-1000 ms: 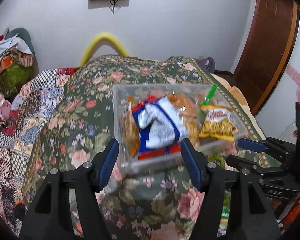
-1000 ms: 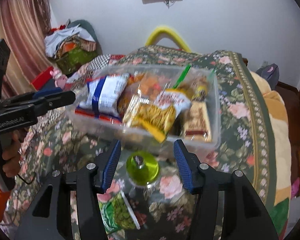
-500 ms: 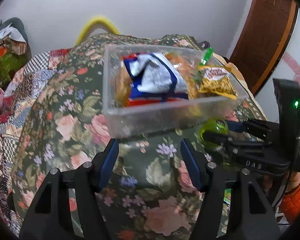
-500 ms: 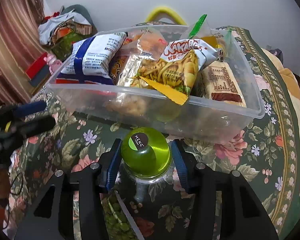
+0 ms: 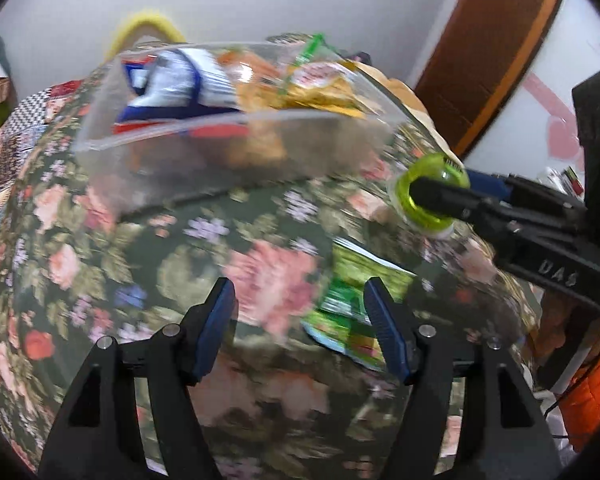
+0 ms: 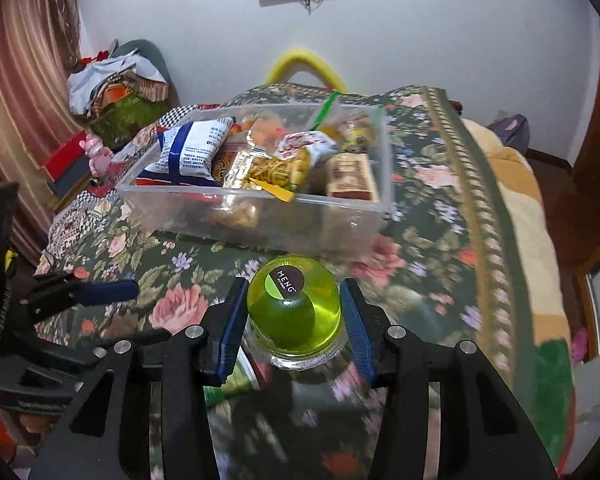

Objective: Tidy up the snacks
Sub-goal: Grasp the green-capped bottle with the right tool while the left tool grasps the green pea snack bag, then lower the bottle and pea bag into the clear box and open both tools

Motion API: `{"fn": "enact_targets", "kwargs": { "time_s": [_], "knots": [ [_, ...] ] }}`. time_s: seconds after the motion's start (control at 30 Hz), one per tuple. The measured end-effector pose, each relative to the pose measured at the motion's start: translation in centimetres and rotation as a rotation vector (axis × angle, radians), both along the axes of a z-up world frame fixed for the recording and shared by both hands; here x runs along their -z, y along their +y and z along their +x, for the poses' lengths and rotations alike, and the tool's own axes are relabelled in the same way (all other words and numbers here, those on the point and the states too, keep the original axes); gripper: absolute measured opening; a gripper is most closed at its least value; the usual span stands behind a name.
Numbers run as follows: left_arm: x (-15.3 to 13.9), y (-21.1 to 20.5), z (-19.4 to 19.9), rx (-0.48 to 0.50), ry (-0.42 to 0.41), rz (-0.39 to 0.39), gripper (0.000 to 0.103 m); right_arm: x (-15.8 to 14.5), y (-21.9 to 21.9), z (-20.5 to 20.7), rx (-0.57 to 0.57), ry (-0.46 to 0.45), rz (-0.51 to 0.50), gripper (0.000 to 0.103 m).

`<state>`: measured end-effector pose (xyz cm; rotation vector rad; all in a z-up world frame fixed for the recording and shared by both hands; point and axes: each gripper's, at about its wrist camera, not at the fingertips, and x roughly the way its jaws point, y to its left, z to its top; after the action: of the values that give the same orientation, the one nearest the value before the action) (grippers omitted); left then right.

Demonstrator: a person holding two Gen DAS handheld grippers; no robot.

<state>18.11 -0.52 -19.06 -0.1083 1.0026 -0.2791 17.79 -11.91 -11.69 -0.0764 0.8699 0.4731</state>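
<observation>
Both claws hang over the bed point(image 6: 432, 216). Right claw point(image 6: 294, 314) grips a green jelly cup point(image 6: 296, 308). Left claw point(image 5: 300, 320) is opening, empty, above a green packet point(image 5: 348, 308).

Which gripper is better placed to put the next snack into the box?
Right. The right gripper already clamps the green jelly cup, with the box just ahead. The left gripper is opening, empty.

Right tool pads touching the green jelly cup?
Touching. In the right wrist view both blue pads of the right tool sit flush against the sides of the green jelly cup, no gap either side.
</observation>
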Motion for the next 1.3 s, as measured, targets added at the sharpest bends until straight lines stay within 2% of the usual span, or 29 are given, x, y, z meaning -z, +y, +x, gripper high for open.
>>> {"fn": "enact_targets", "kwargs": {
  "time_s": [0.13,0.2,0.33,0.4,0.47,0.57,0.83,1.03,1.3],
  "knots": [
    [1.4,-1.8,0.3,0.031,0.042,-0.007,0.068,-0.6,-1.6,-1.0,0.016,-0.006,0.011,0.043],
    [2.3,-2.7,0.7,0.051,0.06,0.017,0.069,-0.7,-2.1,-1.4,0.025,-0.008,0.011,0.043],
    [2.6,-3.9,0.7,0.055,0.0,0.094,0.069,-0.5,-3.0,-1.5,0.046,0.005,0.013,0.043],
    [2.7,-3.8,0.9,0.042,-0.016,0.097,0.064,-0.5,-3.2,-1.6,0.051,0.008,0.018,0.043],
    [2.6,-3.4,1.0,0.019,-0.03,0.112,0.044,-0.4,-3.2,-1.7,0.052,0.008,0.022,0.043],
    [2.3,-2.5,1.2,-0.005,-0.033,0.089,0.042,-0.4,-3.1,-1.9,0.049,0.005,0.027,0.043],
    [-1.5,0.4,1.4,-0.07,-0.107,0.05,0.042,-1.6,-2.0,-0.9,0.034,-0.028,0.044,0.043],
    [-5.8,1.2,2.5,-0.088,-0.206,0.022,0.042,-3.3,-0.9,0.7,0.026,-0.081,0.068,0.043],
    [-9.0,1.9,6.9,-0.118,-0.264,-0.019,0.042,-4.9,0.8,3.7,0.022,-0.154,0.08,0.043]
  ]
}}
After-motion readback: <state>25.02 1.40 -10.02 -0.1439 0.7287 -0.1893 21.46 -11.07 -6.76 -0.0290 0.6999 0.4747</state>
